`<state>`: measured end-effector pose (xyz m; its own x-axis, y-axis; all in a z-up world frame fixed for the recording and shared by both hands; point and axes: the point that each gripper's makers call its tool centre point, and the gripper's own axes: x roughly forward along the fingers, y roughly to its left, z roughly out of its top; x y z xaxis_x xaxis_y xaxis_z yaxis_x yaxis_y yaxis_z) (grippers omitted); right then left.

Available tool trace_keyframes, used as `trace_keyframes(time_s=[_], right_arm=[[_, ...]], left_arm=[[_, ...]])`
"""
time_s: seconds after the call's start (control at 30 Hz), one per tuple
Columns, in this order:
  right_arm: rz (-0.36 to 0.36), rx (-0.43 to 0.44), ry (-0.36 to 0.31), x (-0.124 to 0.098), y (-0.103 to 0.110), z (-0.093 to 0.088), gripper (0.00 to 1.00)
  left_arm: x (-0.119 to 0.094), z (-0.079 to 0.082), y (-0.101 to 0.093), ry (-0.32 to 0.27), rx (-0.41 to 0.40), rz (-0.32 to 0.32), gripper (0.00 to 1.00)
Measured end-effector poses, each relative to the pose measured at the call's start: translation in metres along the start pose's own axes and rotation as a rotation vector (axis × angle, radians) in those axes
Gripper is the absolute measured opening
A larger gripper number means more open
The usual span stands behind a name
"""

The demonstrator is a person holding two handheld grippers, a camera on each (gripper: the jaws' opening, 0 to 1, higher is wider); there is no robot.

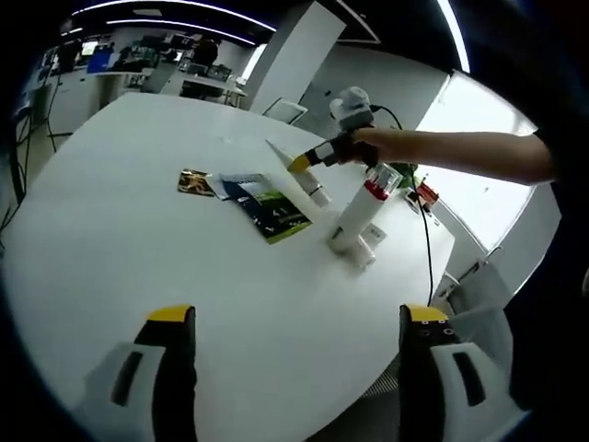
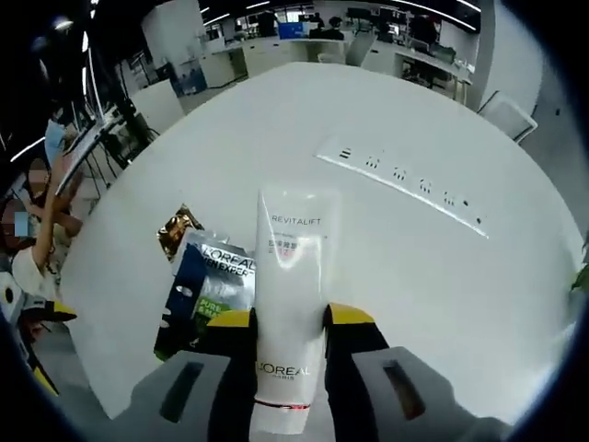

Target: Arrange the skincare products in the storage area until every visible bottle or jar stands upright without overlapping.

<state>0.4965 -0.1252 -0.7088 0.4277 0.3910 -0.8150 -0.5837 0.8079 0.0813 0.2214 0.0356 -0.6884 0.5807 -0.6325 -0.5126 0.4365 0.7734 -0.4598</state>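
Observation:
A white L'Oreal tube (image 2: 290, 276) sticks out forward between the jaws of my right gripper (image 2: 290, 318), which is shut on it near its cap end. The same white tube (image 1: 293, 181) hangs tilted above the table, held by the right gripper (image 1: 313, 161) on a person's outstretched arm. Just right of it stands a tall white bottle (image 1: 361, 210) with a red band and a clear cap, leaning slightly. My left gripper (image 1: 297, 315) is open low over the near part of the table with nothing between its fingers.
Flat sachets (image 1: 267, 204) (image 2: 213, 276) and a gold packet (image 1: 195, 181) (image 2: 177, 230) lie on the round white table (image 1: 138, 239). Small white items (image 1: 366, 247) sit by the bottle's base. A power strip (image 2: 405, 184) lies across the table. A cable (image 1: 427, 249) runs off the far edge.

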Motion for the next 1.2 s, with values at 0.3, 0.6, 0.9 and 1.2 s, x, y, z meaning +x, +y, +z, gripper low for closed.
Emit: trace_keyframes(time_s=[0.3, 0.6, 0.9, 1.2], right_arm=[[-0.027, -0.006, -0.136, -0.03, 0.005, 0.031, 0.27], [-0.036, -0.009, -0.246, -0.065, 0.011, 0.056, 0.27], [-0.017, -0.016, -0.384, -0.114, 0.031, 0.085, 0.27], [0.021, -0.023, -0.473, -0.151, 0.062, 0.1, 0.27]], left_arm=[[-0.009, 0.001, -0.003, -0.003, 0.022, -0.001, 0.85], [-0.022, 0.005, -0.014, -0.019, 0.041, -0.006, 0.84], [-0.033, 0.017, -0.019, -0.051, 0.053, -0.007, 0.84], [-0.04, 0.026, -0.034, -0.073, 0.068, -0.024, 0.84]])
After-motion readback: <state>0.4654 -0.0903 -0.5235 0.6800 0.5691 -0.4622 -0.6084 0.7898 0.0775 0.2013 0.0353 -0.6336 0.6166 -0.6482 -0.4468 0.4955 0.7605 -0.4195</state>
